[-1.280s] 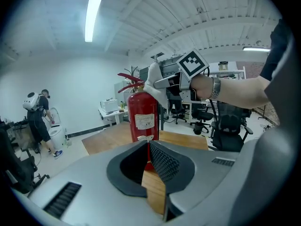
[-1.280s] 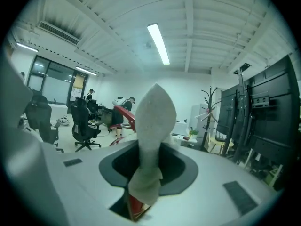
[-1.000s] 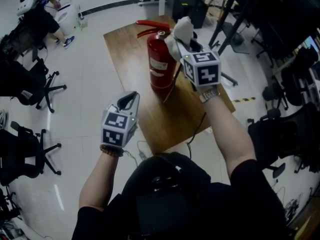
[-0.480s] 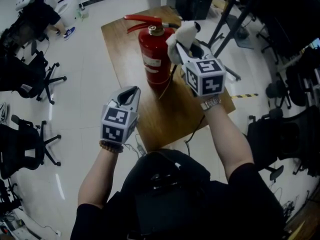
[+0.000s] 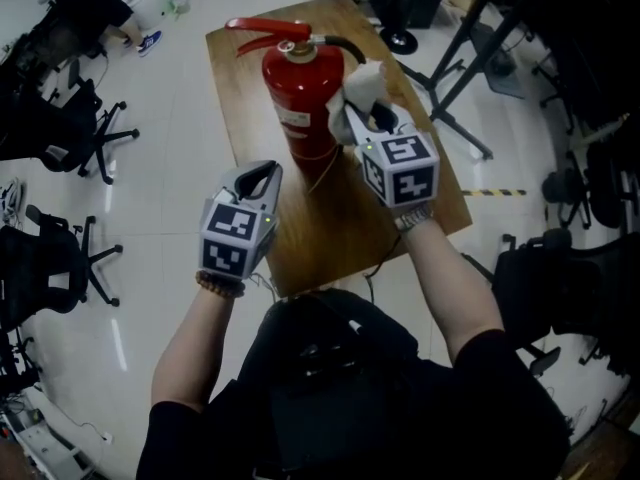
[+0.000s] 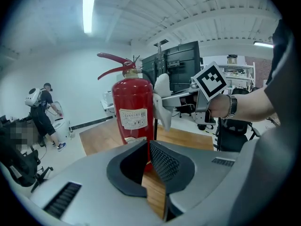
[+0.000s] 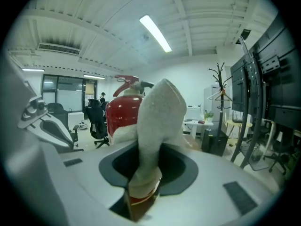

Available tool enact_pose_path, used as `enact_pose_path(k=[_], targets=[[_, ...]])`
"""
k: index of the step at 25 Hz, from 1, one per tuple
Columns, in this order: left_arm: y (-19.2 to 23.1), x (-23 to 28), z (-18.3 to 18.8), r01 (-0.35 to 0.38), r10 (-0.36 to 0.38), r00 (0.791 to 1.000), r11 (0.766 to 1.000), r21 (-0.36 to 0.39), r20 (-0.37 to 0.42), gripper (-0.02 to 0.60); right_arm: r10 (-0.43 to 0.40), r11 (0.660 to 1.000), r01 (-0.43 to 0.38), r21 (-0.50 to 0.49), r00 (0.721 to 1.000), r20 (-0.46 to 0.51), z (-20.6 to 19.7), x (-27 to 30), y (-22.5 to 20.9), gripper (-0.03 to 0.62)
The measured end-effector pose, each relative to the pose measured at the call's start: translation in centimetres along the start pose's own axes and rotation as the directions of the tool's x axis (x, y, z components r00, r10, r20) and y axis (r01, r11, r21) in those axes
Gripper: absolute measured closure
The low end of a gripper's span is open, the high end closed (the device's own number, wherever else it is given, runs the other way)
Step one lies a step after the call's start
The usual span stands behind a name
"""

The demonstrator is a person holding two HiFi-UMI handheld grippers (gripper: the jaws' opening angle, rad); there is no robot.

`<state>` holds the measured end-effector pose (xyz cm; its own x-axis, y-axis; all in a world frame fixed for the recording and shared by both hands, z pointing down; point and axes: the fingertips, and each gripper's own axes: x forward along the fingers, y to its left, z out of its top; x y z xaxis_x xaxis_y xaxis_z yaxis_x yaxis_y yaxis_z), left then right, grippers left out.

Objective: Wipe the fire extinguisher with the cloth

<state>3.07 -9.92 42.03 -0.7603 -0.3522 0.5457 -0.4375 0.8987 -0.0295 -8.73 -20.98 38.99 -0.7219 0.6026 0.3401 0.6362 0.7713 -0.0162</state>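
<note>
A red fire extinguisher (image 5: 300,98) with a black hose stands upright on a wooden table (image 5: 330,218). My right gripper (image 5: 365,116) is shut on a white cloth (image 5: 362,80), which lies against the right side of the cylinder. In the right gripper view the cloth (image 7: 157,121) rises from between the jaws with the extinguisher (image 7: 117,117) just behind it. My left gripper (image 5: 258,178) hovers over the table's near left edge, shut and empty. The left gripper view shows the extinguisher (image 6: 133,112) straight ahead beyond the closed jaws and the cloth (image 6: 162,102) at its right.
Black office chairs (image 5: 60,138) stand on the pale floor to the left, and more chairs (image 5: 570,258) to the right. A black stand with spread legs (image 5: 470,58) is right of the table. A person (image 5: 95,8) is far back left. A cable (image 5: 385,258) hangs off the table's near edge.
My right gripper has come down with the cloth from the extinguisher's valve to the side of its body. My left gripper has edged toward the table, still shut.
</note>
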Motion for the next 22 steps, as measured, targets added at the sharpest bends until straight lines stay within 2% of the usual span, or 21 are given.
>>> enact_pose_path(k=[13,22], targets=[[0.1,-0.3,0.2,-0.095,0.094,0.995,0.995,-0.012,-0.035,0.572,0.060,0.998,-0.060,0.003,0.994,-0.093,-5.5,2.5,0.0,0.479],[-0.1,-0.1,0.7,-0.105,0.107,0.992,0.994,0.032,-0.071,0.572,0.076,0.997,-0.070,0.045,0.985,-0.154,-9.6,3.9,0.0,0.479]])
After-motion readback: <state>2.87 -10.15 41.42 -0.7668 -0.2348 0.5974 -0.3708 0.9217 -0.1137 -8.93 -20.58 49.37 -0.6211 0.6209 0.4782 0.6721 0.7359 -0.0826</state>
